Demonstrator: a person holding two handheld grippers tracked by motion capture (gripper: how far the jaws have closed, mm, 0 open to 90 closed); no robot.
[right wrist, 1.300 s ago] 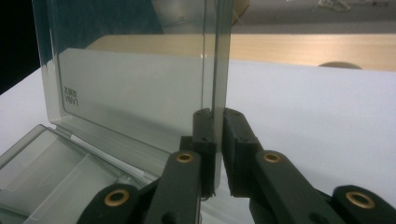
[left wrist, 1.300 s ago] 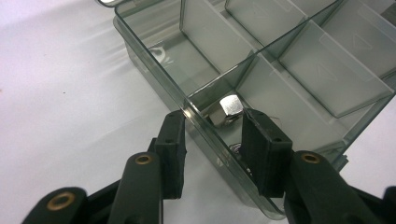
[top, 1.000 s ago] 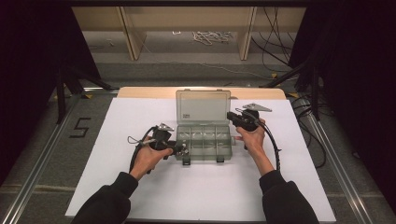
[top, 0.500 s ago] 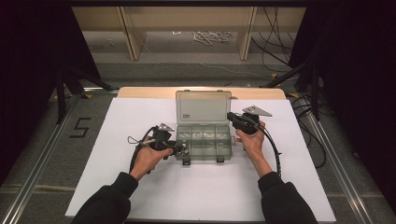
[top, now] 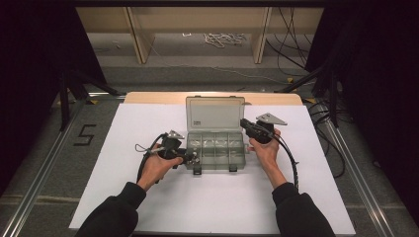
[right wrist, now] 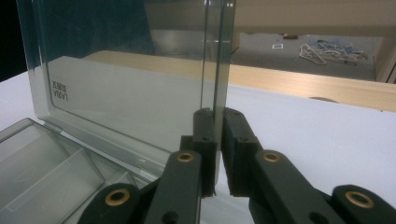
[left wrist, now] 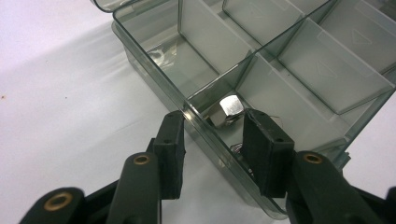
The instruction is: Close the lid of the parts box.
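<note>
Lid (right wrist: 140,93) edge sits clamped between the 2 jaws of my right gripper (right wrist: 218,116); they are clenched on the upright clear panel of the compartment box (top: 216,148), which stands open in the middle of the white table sheet (top: 123,197). In the high view my right gripper (top: 253,129) is at the lid's right edge, just above the tray's right end. My left gripper (left wrist: 215,135) is at the tray's left end, jaws parted and straddling its clear side wall: 1 jaw outside over the sheet, 1 inside the end compartment. Between those jaws, inside that compartment, lies a metal nut (left wrist: 227,109) with more small metal parts beside it. The pads are not pressing the nut, and the left jaws grasp nothing.
</note>
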